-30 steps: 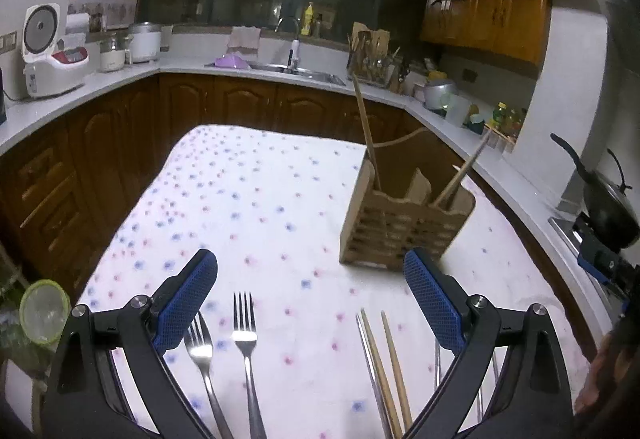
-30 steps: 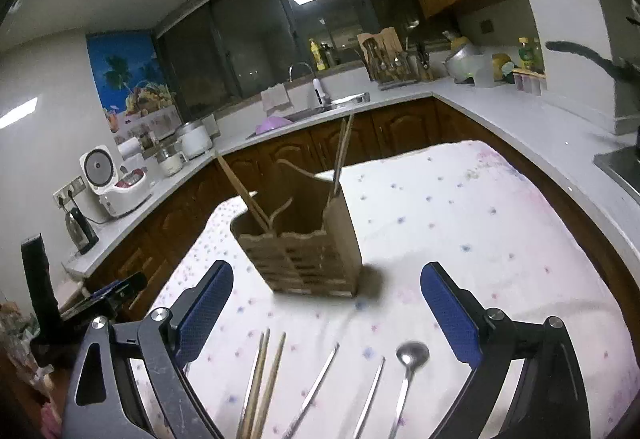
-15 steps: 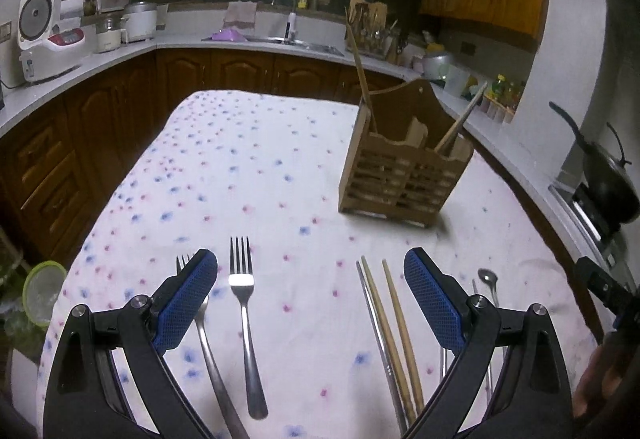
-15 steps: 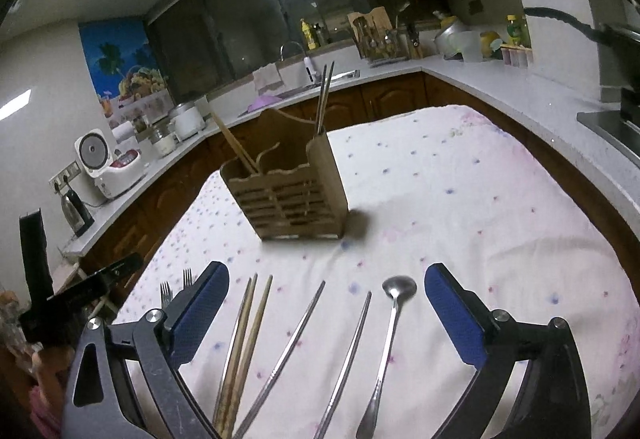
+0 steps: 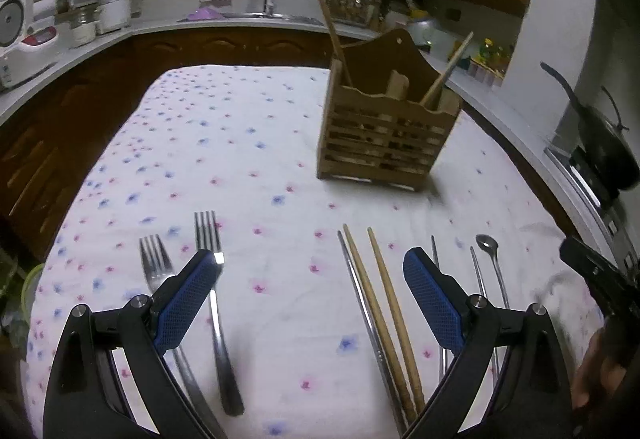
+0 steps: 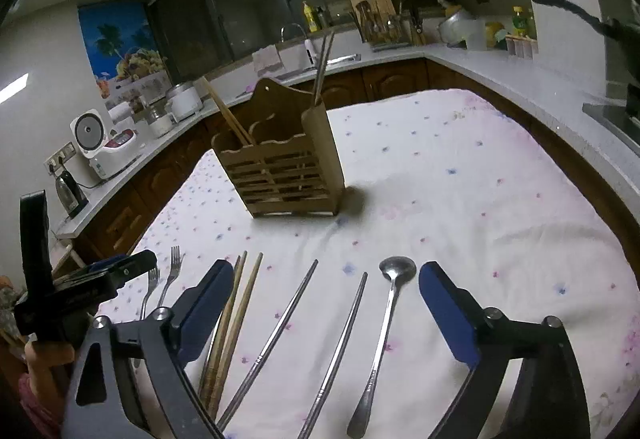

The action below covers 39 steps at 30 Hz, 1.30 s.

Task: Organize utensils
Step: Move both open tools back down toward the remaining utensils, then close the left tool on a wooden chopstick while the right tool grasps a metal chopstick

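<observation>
Floral-clothed surface [image 6: 460, 199]: slatted wooden caddy [image 6: 280, 175]; spoon [image 6: 386, 315], metal chopsticks [image 6: 280, 335] between right tongs [image 6: 326, 303], closing, nothing gripped.

Open cloth [image 5: 248, 143] left of caddy [image 5: 384, 135]

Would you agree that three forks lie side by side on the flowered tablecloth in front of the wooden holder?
Not quite: there are two forks, not three. They do lie side by side on the flowered tablecloth in front of the wooden holder, as the left wrist view shows.

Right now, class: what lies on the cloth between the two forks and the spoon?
Wooden chopsticks and metal chopsticks lie between the forks and the spoon; the left wrist view shows the whole row.
</observation>
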Tool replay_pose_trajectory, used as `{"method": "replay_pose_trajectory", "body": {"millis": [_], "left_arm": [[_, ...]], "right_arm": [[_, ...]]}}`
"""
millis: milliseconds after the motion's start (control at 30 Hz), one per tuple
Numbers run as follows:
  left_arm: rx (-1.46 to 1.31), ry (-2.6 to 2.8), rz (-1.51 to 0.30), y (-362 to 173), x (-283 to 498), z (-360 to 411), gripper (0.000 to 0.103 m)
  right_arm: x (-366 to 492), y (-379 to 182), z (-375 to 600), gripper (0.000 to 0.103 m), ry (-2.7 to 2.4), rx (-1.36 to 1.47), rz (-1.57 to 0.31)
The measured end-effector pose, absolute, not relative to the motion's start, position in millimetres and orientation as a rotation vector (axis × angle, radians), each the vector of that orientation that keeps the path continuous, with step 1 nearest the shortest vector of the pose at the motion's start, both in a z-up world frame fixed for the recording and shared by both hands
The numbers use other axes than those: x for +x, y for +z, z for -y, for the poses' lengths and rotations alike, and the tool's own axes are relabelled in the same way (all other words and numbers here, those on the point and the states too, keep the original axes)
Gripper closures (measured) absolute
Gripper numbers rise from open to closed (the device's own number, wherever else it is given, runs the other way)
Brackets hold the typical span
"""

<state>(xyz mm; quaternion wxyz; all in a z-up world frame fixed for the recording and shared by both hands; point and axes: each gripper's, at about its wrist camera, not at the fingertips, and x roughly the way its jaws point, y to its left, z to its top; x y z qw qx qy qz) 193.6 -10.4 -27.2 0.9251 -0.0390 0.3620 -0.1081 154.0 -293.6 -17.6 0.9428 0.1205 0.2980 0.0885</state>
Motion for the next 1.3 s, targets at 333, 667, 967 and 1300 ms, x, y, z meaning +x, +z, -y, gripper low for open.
{"method": "replay_pose_trajectory", "body": {"millis": [333, 667, 967, 1300], "left_arm": [[-0.037, -0.260, -0.834, -50, 219, 31, 0.038], [-0.051, -0.377, -0.923, -67, 250, 55, 0.069], [-0.026, -0.416, -0.981, -81, 274, 72, 0.088], [0.047, -0.408, -1.008, -86, 281, 81, 0.088]], "right_arm": [[168, -32, 293, 0.055, 0.178, 0.250, -0.679], [188, -59, 293, 0.073, 0.187, 0.263, -0.781], [203, -68, 296, 0.081, 0.185, 0.268, -0.826], [223, -89, 293, 0.086, 0.189, 0.258, -0.903]]}}
